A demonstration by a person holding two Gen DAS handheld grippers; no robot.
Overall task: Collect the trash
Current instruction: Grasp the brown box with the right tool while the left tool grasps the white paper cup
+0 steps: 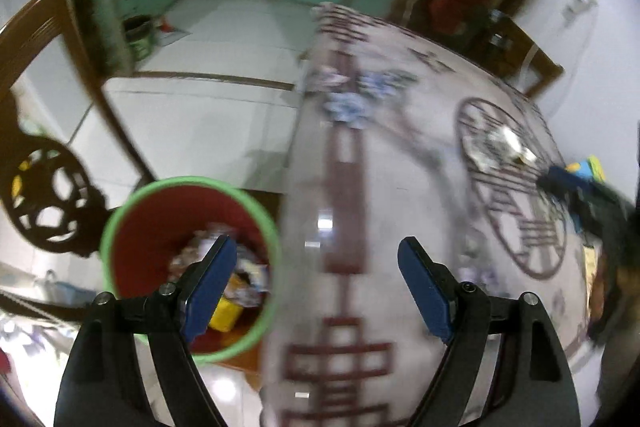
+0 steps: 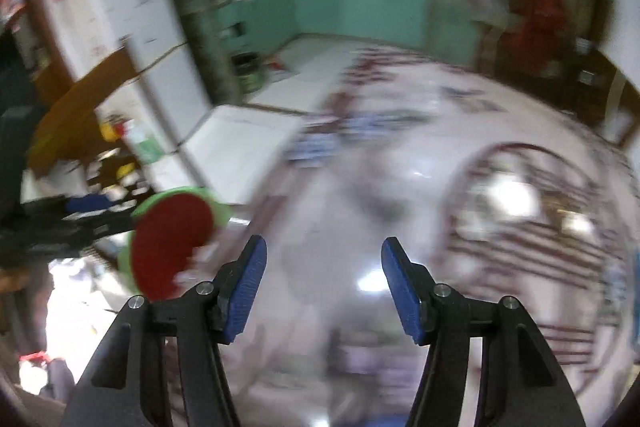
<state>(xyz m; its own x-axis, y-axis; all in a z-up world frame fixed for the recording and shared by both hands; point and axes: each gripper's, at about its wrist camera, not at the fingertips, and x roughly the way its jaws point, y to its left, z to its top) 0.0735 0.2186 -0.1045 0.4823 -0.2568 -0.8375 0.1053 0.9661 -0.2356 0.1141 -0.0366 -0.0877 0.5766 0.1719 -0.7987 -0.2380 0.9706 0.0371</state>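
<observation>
Left wrist view: my left gripper (image 1: 316, 283) is spread wide with nothing between its blue pads (image 1: 210, 287), poised over the near edge of the patterned table (image 1: 400, 155). Beside that edge, on the floor to the left, stands the trash bin (image 1: 120, 223), red inside with a green rim; it holds crumpled wrappers (image 1: 244, 283) and a yellow item, partly hidden behind my left finger. On the tabletop, a blurred blue-and-white wrapper cluster (image 1: 352, 99) lies farther out near the centre line, and a crumpled silvery piece (image 1: 500, 147) rests on the circular motif to the right. My right gripper's dark body enters at the right edge, near that silvery piece.

Right wrist view: heavily motion-blurred. My right gripper (image 2: 324, 287) is likewise released, its jaws apart and empty, above the table (image 2: 380, 187). A bright blurred patch (image 2: 512, 199) lies on the circular motif ahead to the right; its identity cannot be told. The bin (image 2: 172, 243) appears at left, beyond the table edge.
</observation>
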